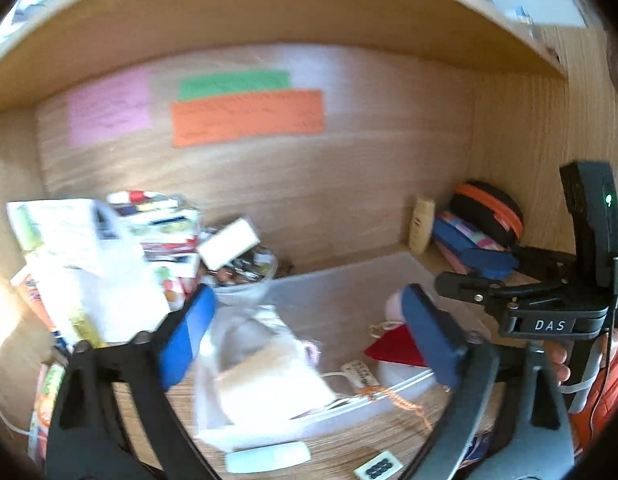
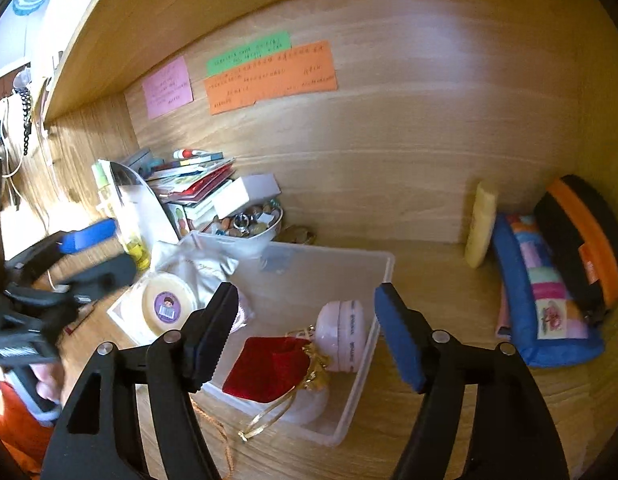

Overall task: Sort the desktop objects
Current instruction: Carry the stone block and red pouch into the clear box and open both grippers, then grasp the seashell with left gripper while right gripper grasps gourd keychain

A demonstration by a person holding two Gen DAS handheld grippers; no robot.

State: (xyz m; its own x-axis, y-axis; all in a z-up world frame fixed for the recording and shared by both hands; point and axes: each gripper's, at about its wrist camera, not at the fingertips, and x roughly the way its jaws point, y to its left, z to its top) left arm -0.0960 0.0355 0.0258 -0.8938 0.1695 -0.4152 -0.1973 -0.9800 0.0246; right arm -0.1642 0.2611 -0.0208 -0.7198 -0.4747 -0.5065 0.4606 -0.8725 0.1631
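1. 2 tools hover over the clear plastic bin [image 2: 383, 276] at lower centre of the right wrist view; the right hand-held gripper [image 2: 305, 334] stands fairly wide, nothing between its pads.
2. The red velvet pouch [image 2: 269, 368] lies just below and between those fingers, soft, with a gold cord; the right hand looks nearer to it.
3. The left hand-held gripper [image 1: 309, 332] is wide and empty, above a crinkly bag [image 1: 265, 376] at the bin's left end.
4. A glossy pink round case [image 2: 343, 334] touches the pouch.
5. The counter [image 2: 449, 360] is woodgrain.
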